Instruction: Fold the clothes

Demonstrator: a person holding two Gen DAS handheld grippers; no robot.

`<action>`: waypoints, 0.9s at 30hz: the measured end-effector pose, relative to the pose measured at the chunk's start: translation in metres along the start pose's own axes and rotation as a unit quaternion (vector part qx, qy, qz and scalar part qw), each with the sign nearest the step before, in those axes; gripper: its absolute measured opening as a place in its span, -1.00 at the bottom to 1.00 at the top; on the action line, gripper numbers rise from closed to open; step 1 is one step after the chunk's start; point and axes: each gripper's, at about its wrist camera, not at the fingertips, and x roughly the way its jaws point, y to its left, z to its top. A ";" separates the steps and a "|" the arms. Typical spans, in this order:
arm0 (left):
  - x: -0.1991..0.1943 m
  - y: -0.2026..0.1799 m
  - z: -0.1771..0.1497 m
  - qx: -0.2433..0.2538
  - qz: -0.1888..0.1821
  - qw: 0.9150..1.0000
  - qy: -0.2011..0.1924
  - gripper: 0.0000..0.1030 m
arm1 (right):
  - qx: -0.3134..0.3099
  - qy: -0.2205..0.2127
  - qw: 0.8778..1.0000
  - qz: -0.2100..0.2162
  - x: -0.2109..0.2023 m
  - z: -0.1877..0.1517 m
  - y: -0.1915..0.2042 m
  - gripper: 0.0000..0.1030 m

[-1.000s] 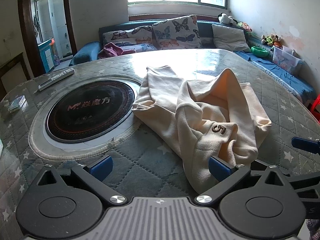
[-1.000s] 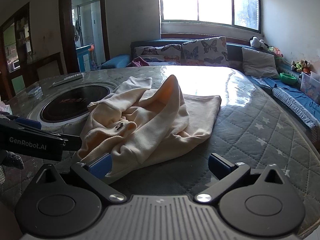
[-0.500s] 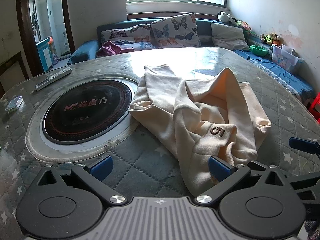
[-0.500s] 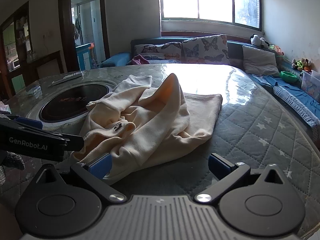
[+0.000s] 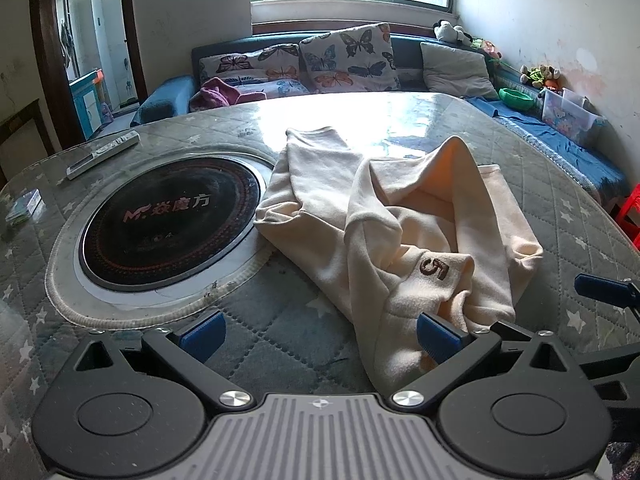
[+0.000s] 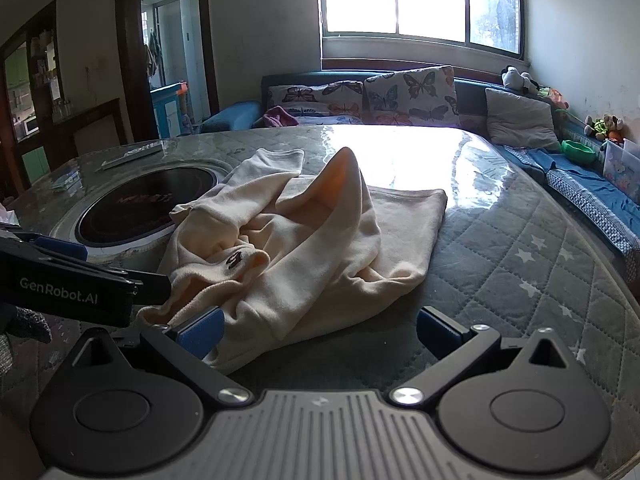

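A round black cooktop (image 5: 168,220) sits in the grey quilted table (image 5: 280,332). A white remote (image 5: 103,154) lies near it. Butterfly pillows (image 5: 348,58) lean on the blue sofa (image 5: 168,96).

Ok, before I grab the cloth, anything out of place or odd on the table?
Only the cream garment: it lies crumpled, one fold peaked upright, its left edge beside the round black hob rim. Both the left gripper and right gripper are open, nothing held. No spill or damage shows.

Garment (image 5: 384,216) cream, brown "5" mark. Counter (image 5: 280,332) grey-green quilted cover, white stars. Hotplate (image 5: 168,220) black, reddish lettering. Cushions (image 5: 348,58) white, butterfly print. Gripper pads (image 6: 200,330) blue; bowl (image 5: 516,98) seemingly green.
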 end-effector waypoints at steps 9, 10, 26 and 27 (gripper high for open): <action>0.002 -0.003 0.003 0.002 -0.003 1.000 0.002 1.00 | 0.003 0.003 1.000 0.003 0.003 0.004 -0.001 1.00; 0.002 -0.003 0.003 0.003 -0.003 1.000 0.002 1.00 | 0.003 0.003 1.000 0.003 0.003 0.004 -0.001 1.00; 0.011 -0.004 0.016 0.003 -0.003 1.000 0.010 1.00 | 0.008 0.010 1.000 0.007 0.013 0.013 -0.004 1.00; 0.012 -0.005 0.017 0.003 -0.003 1.000 0.010 1.00 | 0.009 0.010 1.000 0.008 0.014 0.014 -0.004 1.00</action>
